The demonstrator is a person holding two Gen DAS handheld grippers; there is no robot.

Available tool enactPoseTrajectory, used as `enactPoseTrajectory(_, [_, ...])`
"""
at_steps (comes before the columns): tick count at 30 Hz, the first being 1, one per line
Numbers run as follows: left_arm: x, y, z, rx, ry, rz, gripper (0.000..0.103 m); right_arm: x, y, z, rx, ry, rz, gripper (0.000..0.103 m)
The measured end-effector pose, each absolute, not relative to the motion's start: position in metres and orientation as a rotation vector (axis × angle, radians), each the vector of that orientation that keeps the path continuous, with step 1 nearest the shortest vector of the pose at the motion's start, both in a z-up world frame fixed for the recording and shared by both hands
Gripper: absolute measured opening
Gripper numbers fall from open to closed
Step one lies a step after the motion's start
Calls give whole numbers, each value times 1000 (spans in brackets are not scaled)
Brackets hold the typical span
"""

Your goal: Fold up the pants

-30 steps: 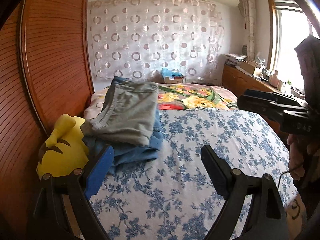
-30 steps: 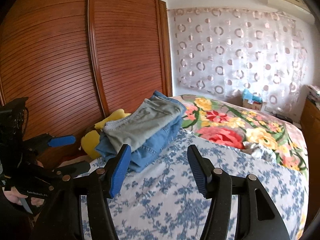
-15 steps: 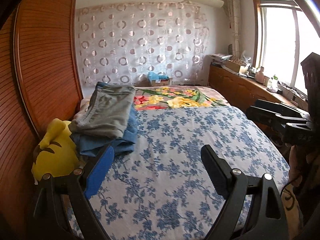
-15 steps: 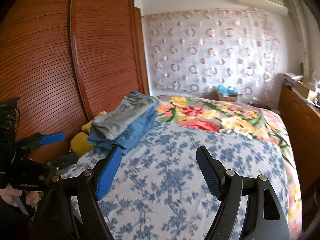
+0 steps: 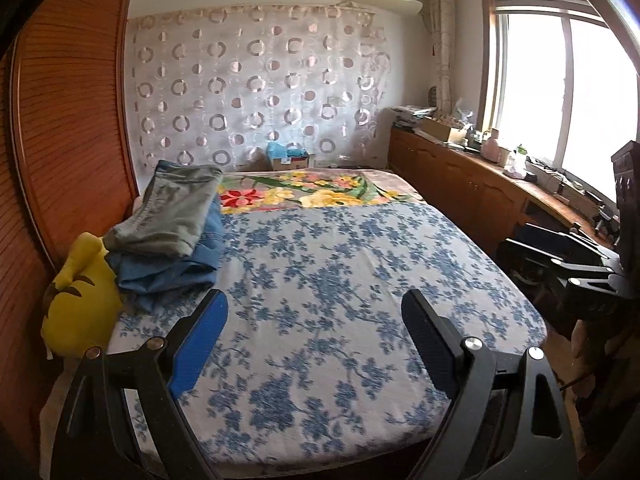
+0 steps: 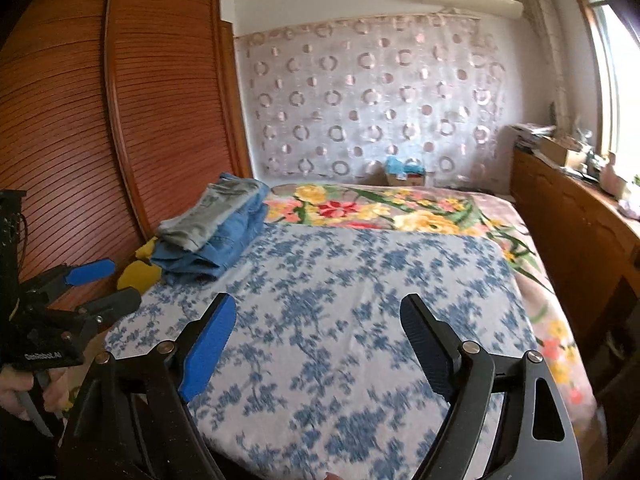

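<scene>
Folded grey-green pants point(image 5: 176, 212) lie on top of folded blue jeans point(image 5: 172, 270) at the far left of the bed; the stack also shows in the right wrist view point(image 6: 212, 216). My left gripper point(image 5: 314, 328) is open and empty, held over the near part of the blue-flowered bedspread point(image 5: 328, 280), well back from the stack. My right gripper point(image 6: 316, 330) is open and empty too, over the same bedspread point(image 6: 360, 280). Each gripper shows at the edge of the other's view.
A yellow plush toy point(image 5: 80, 284) lies beside the stack against the wooden wardrobe doors point(image 5: 68, 128). A flowered blanket point(image 5: 316, 192) covers the far bed end. A wooden sideboard point(image 5: 480, 184) with clutter runs along the right under the window.
Both grippers have pulled back and away from the pants stack, which now looks smaller and farther. Both stay open and empty.
</scene>
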State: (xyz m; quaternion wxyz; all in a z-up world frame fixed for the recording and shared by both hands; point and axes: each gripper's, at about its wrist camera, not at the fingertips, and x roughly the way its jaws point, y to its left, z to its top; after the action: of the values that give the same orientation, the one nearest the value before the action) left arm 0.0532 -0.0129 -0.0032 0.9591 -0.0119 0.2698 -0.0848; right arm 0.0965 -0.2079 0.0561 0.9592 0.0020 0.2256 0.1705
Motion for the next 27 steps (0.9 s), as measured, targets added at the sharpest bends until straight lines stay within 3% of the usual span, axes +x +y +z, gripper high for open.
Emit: enactPoseTrajectory(27, [2, -17, 63, -14, 391, -174, 89, 27, -201, 66, 19, 318, 256, 85])
